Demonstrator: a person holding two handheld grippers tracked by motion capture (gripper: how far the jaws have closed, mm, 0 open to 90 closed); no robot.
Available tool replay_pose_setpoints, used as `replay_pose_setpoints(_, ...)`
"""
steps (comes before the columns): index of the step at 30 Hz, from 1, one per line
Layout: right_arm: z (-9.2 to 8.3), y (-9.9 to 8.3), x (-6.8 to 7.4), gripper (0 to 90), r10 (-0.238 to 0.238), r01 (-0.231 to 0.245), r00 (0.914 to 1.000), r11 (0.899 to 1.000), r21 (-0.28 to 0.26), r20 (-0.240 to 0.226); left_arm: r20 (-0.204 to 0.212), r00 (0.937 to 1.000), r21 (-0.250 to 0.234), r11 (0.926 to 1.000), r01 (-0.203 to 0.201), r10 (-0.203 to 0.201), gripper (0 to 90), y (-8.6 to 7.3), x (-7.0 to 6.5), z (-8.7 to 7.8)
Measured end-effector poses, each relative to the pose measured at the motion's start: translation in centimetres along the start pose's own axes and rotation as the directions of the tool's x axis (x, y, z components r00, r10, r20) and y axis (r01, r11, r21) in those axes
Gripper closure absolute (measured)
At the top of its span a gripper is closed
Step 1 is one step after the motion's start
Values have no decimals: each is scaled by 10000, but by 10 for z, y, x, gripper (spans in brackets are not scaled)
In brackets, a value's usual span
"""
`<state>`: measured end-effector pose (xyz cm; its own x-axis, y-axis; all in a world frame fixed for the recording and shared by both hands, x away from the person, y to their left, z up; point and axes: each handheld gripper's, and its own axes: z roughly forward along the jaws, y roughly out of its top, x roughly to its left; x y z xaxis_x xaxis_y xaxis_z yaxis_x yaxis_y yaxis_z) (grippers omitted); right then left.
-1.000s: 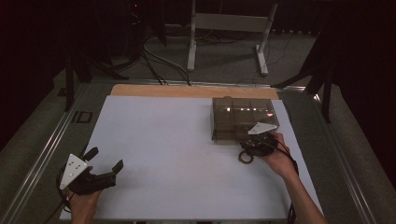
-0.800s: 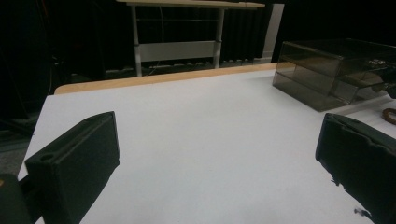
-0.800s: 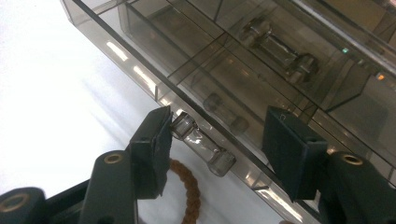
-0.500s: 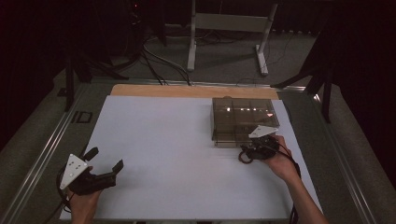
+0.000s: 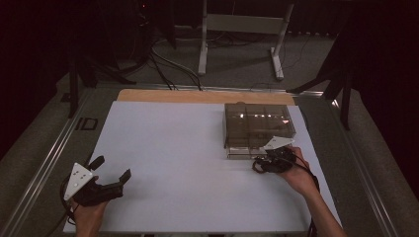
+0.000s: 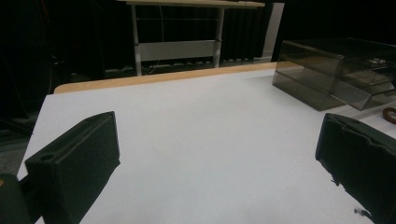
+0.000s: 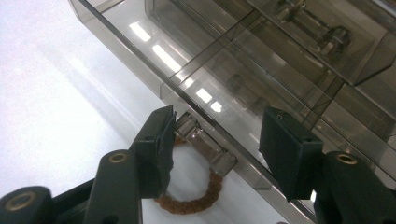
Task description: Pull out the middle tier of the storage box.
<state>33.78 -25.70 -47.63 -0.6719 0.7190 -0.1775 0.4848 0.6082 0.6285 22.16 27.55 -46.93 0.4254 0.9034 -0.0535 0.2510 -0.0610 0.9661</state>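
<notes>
1. Well, the white table top (image 5: 197, 163) is the biggest thing I see, with a bare wooden strip (image 5: 197, 96) along its 12 o'clock edge
2. On it toward 2 o'clock stands a smoky clear plastic drawer box (image 5: 257, 123); my right gripper view shows its inner dividers and a clear handle (image 7: 205, 143) on the near drawer front
3. My left gripper (image 5: 106, 180) sits at about 7 o'clock, well apart from the box, jaws spread wide over bare table; both black jaws stand far apart in its own view
4. My right gripper (image 5: 264, 163) is at about 4 o'clock, right at the box's near edge, jaws apart on either side of the handle, the left jaw just beside it; I cannot tell if it touches
5. A small brown beaded ring (image 7: 196, 198) lies on the table just below the handle, between the jaws
</notes>
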Motion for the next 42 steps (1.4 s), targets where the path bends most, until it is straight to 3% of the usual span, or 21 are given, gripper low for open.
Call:
replay_pose_setpoints(29, -6, -7, 5, 469, 170, -175, 9991, 9998, -120, -387, -16, 10000, -8, 10000, -16, 16, 12, 0, 0, -1)
replay_pose_setpoints(42, -9, -8, 2, 301, 579, -602, 9972, 9971, -475, -481, -18, 10000, 0, 10000, -13, 13, 12, 0, 0, 0)
